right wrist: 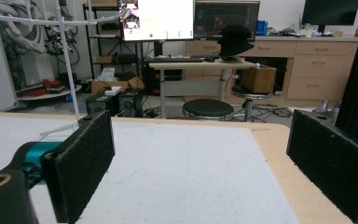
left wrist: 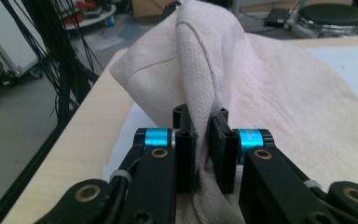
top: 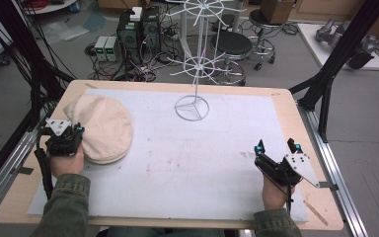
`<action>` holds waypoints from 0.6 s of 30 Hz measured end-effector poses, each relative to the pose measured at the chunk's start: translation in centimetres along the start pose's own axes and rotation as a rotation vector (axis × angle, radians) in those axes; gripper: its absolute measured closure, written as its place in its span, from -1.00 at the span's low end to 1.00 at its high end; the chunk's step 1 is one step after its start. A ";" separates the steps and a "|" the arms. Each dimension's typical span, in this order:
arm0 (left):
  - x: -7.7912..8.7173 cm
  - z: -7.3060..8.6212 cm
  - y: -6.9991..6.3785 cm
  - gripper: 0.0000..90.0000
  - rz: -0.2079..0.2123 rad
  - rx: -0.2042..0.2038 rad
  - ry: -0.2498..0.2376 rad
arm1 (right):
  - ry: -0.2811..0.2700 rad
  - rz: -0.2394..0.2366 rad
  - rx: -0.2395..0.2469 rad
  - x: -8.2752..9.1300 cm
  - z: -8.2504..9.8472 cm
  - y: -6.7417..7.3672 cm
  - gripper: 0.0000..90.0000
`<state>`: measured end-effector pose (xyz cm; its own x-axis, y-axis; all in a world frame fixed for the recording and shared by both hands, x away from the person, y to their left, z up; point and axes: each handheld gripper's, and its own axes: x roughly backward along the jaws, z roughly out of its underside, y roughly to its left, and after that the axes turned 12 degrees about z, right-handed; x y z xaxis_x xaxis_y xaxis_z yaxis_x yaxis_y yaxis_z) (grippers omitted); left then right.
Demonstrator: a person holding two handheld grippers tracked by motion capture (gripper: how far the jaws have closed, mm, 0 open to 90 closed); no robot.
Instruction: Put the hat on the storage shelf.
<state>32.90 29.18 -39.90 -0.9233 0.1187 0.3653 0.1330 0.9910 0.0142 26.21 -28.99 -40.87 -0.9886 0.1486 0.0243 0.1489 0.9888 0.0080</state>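
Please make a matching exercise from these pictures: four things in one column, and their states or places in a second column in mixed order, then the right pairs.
Things:
1. cap
2. left tool
3. right tool
4. rack

States or places:
a. open, holding nothing
b. stands upright at the far middle of the mat
c. cream cloth, lying at the left of the mat
d. shut on a fold of cloth

Pairs: 1-c, 2-d, 3-a, 4-b
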 end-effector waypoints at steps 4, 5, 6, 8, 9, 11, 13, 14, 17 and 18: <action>0.3 -0.6 -0.3 0.82 0.009 -0.011 -0.031 | 0.000 0.000 -0.001 0.0 0.0 0.0 -0.85; 0.4 -0.7 -0.5 0.82 0.010 -0.011 -0.042 | -0.001 0.000 0.001 0.0 0.0 0.0 -0.85; 0.4 -0.8 -0.5 0.82 0.015 -0.016 -0.049 | -0.001 0.001 0.000 0.0 0.0 0.0 -0.85; 0.6 -1.0 -0.8 0.82 0.020 -0.020 -0.065 | -0.003 0.002 0.002 0.0 0.0 0.0 -0.85; 0.6 -1.0 -0.8 0.82 0.024 -0.022 -0.073 | -0.005 0.003 0.002 0.0 0.0 0.0 -0.85; 0.8 -1.2 -1.0 0.82 0.028 -0.024 -0.088 | -0.006 0.004 0.002 0.0 0.0 -0.1 -0.85; 0.9 -1.3 -1.2 0.82 0.032 -0.023 -0.108 | -0.005 0.003 0.003 0.0 0.0 0.0 -0.85; 1.0 -1.5 -1.2 0.82 0.038 -0.023 -0.113 | -0.006 0.003 0.004 0.0 0.0 0.0 -0.85; 1.2 -1.8 -1.4 0.82 0.045 -0.026 -0.130 | -0.003 0.001 0.002 0.0 0.0 0.0 -0.85; 1.3 -2.0 -1.5 0.82 0.049 -0.028 -0.141 | -0.003 0.001 0.002 0.0 0.0 0.0 -0.85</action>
<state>32.20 27.75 -37.62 -0.9566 0.1761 0.2323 0.1872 0.9820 0.0264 26.21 -28.99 -40.87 -0.9885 0.1499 0.0218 0.1501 0.9887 0.0063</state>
